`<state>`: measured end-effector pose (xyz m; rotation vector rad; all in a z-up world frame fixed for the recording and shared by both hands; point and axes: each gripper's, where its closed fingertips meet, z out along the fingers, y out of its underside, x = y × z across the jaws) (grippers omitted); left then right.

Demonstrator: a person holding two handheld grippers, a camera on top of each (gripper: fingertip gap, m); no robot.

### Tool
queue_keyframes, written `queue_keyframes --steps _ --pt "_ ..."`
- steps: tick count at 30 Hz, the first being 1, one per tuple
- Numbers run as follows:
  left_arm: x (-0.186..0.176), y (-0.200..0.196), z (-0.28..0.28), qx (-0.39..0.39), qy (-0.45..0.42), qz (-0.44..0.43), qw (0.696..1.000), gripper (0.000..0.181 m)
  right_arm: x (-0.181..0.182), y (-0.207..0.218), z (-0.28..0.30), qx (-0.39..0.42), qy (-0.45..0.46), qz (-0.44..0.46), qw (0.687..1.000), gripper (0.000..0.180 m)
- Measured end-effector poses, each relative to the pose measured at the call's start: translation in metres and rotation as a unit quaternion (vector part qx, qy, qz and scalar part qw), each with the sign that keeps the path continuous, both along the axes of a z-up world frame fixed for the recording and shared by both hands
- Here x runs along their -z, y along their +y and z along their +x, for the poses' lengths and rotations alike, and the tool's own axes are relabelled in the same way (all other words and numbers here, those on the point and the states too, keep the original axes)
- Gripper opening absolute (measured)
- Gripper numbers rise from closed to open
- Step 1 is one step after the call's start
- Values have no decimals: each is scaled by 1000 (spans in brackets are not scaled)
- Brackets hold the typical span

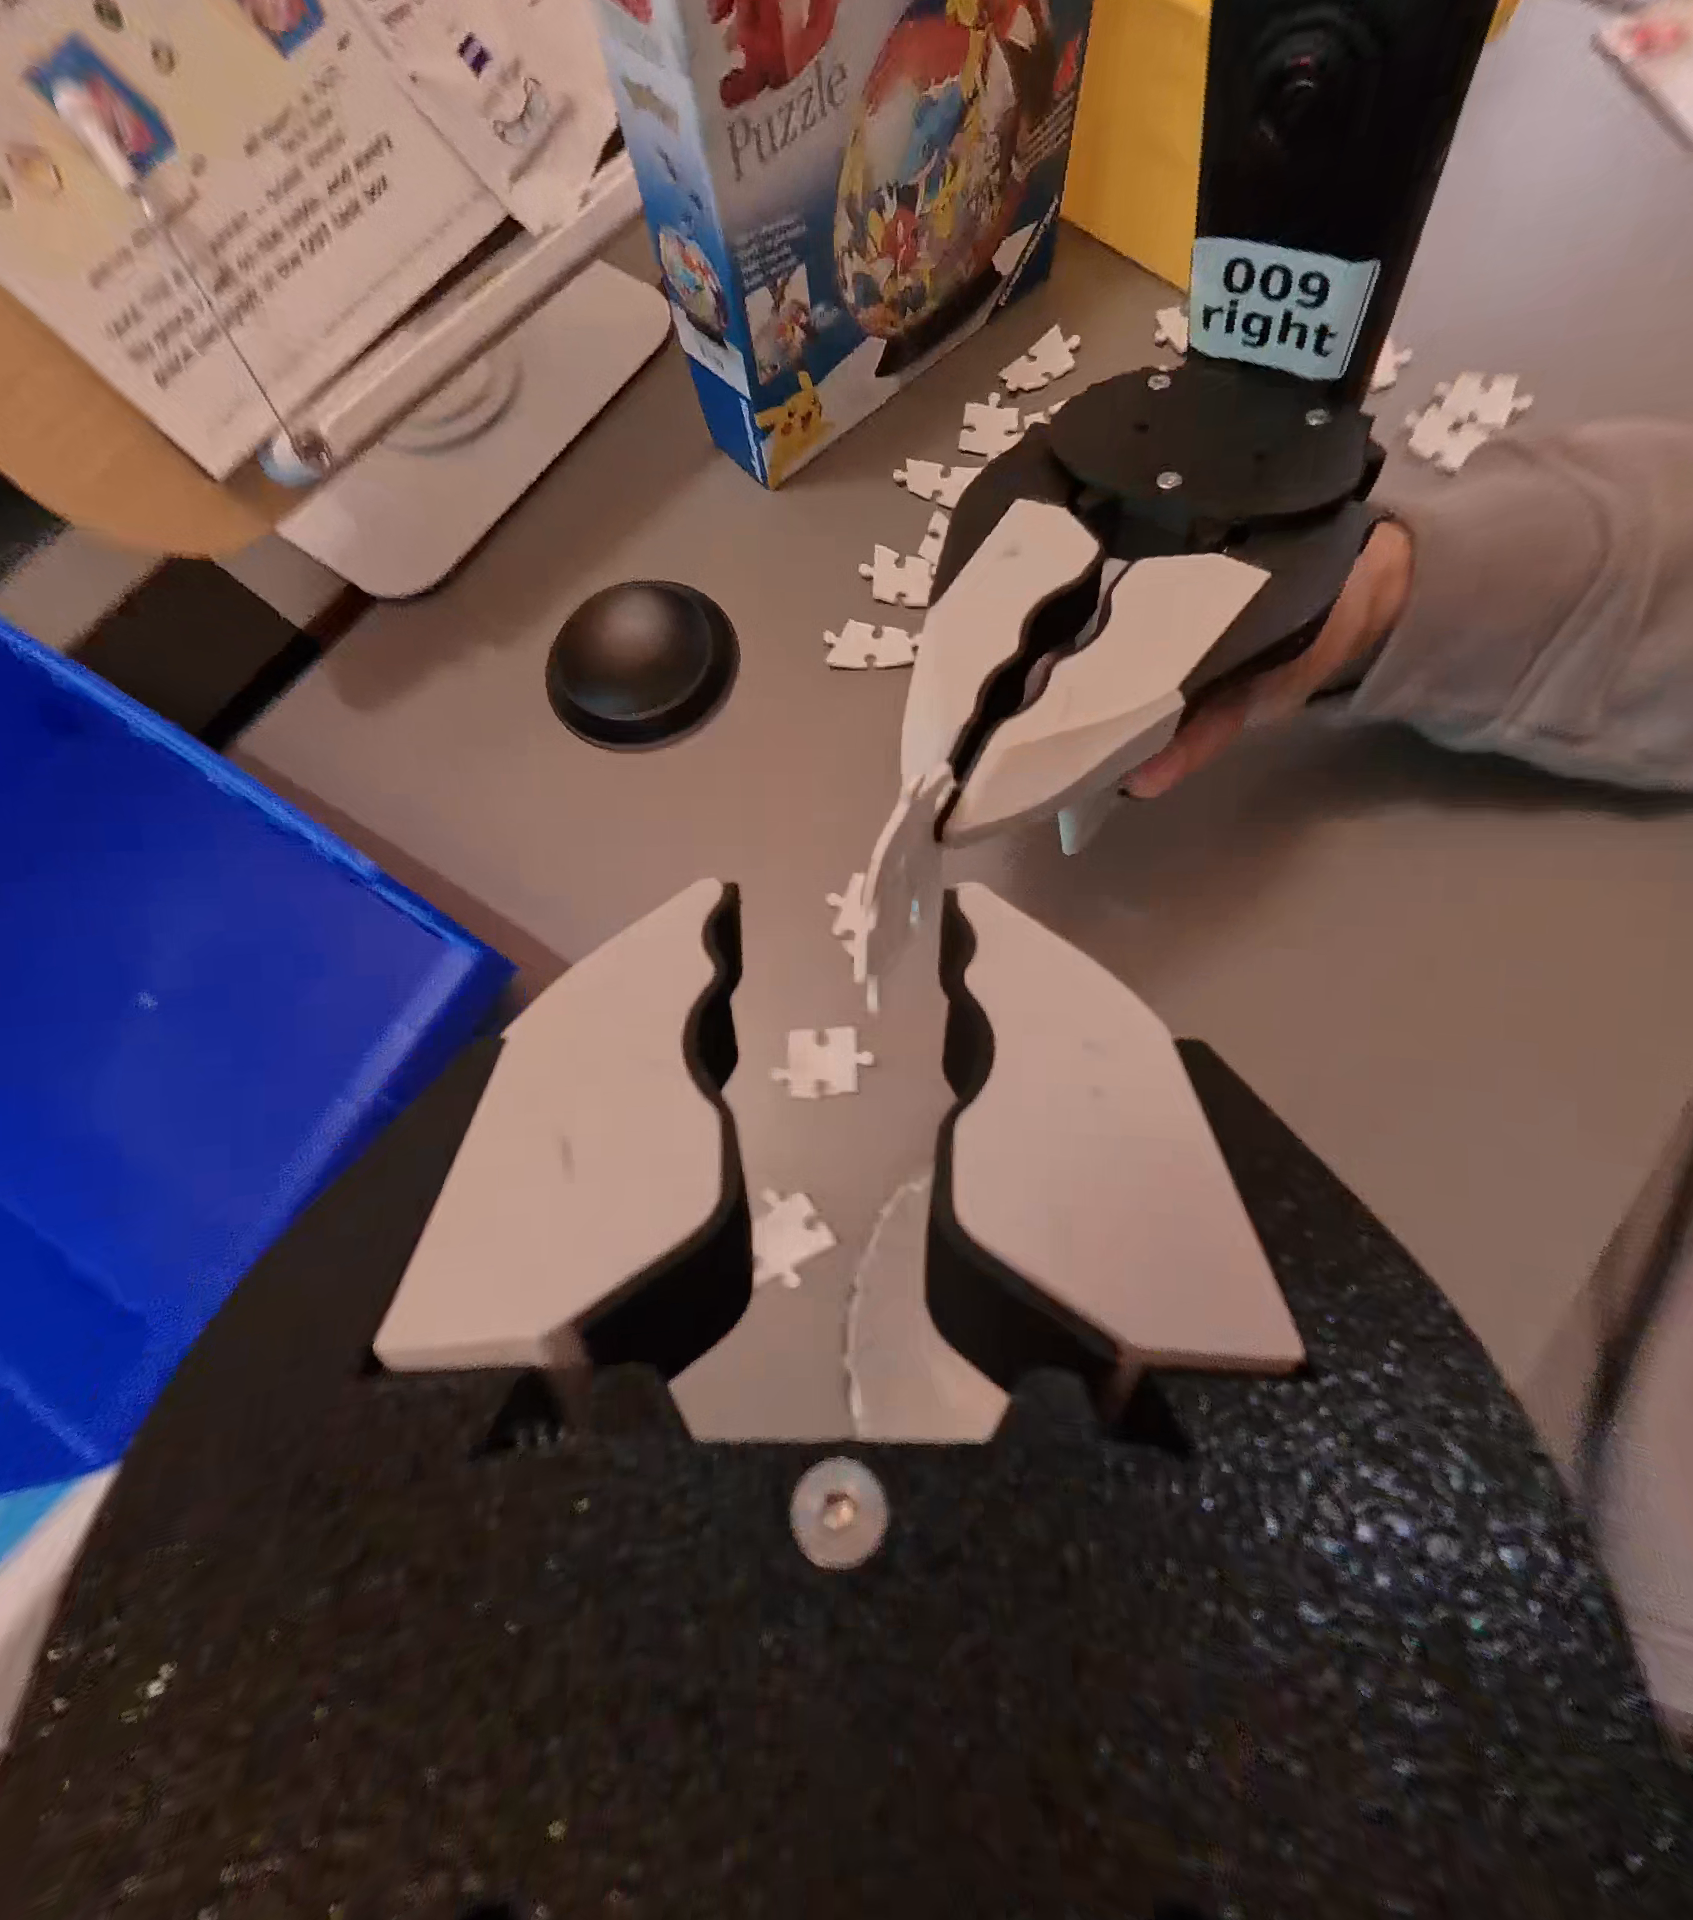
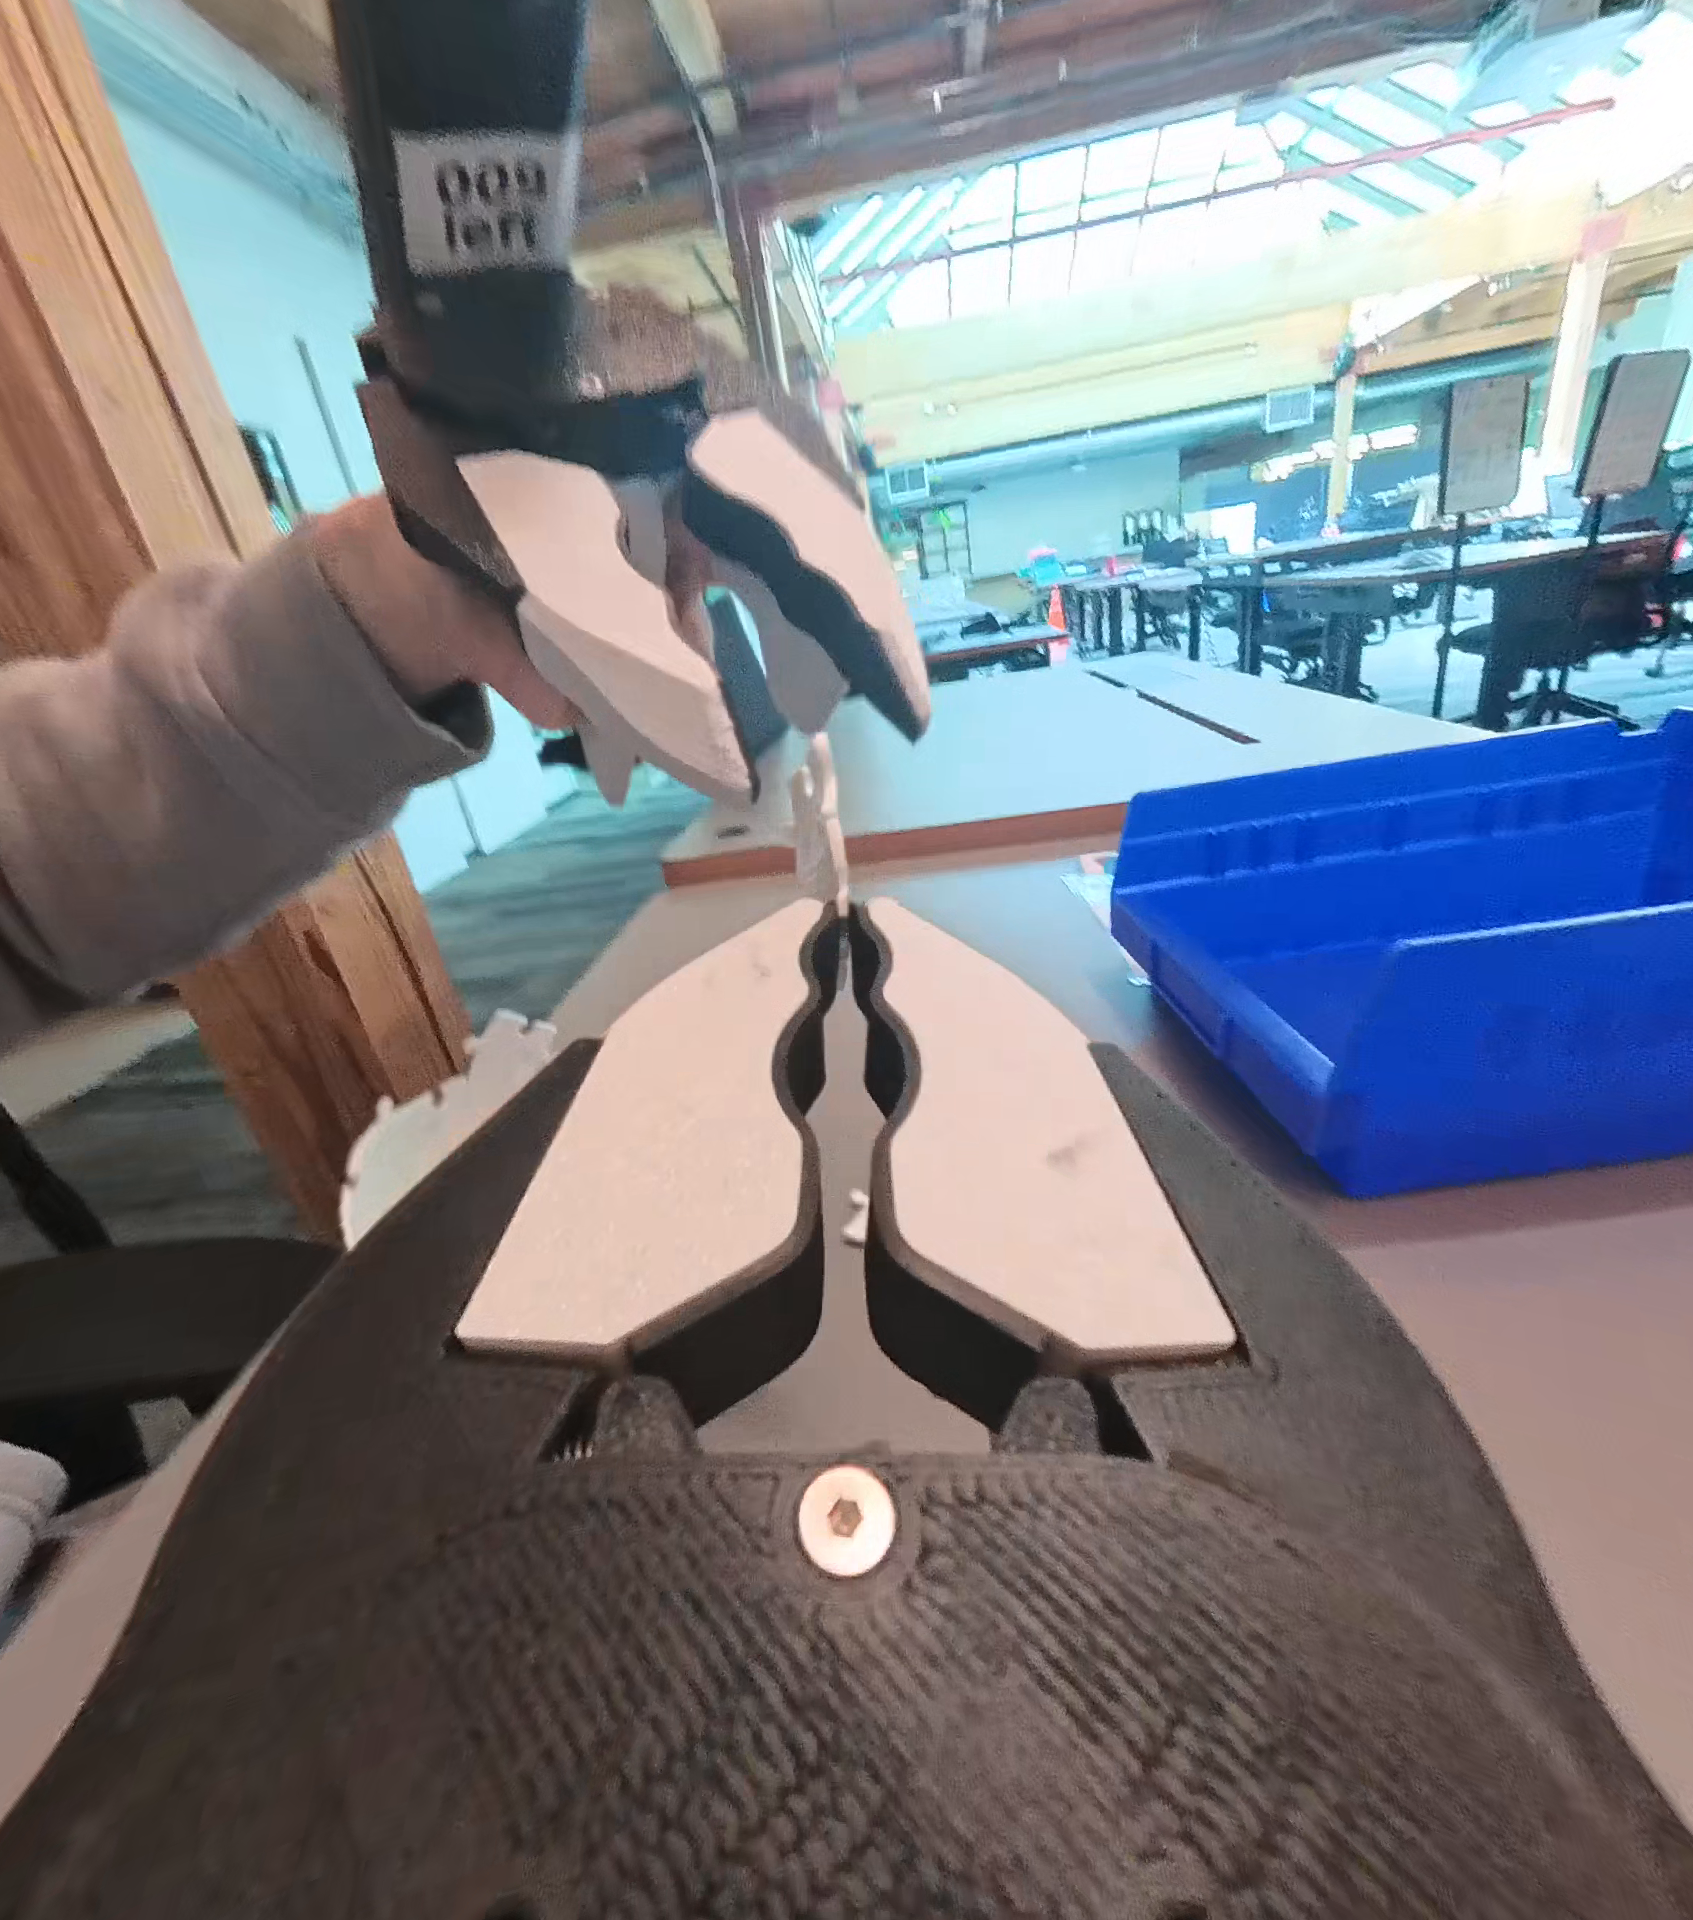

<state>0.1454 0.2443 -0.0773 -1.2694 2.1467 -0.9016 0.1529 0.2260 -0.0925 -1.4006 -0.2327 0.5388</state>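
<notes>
Grey table (image 1: 1341, 1039): right claw (image 2: 844, 906) pinches puzzle pieces (image 2: 821, 831) beside blue bin (image 2: 1444, 987).

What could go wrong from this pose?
1. The right gripper pinches the white puzzle piece only by its top edge, so it may slip or twist.
2. The open left gripper is close beside the hanging piece and might knock it loose.
3. Loose pieces lie on the table beneath; a dropped one could get lost among them.

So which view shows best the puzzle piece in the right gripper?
The left wrist view: the puzzle piece shows broadside, hanging from the shut right gripper. The right wrist view shows it only edge-on, a thin strip.
</notes>
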Motion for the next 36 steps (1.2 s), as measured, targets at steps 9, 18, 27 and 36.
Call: queue_keyframes --steps 9,18,27,36 --pt "17 -14 -27 -6 94 -61 994 15 -14 -6 -26 -51 28 36 998 1" --pt "16 -24 -32 24 83 -71 994 3 -16 -6 -34 -59 18 27 998 1" --pt "16 -17 -40 14 69 -43 997 2 -5 -3 -42 -62 -18 1 998 1" --pt "11 17 -56 -83 40 -98 991 2 12 -11 -39 -28 -194 -19 980 87"
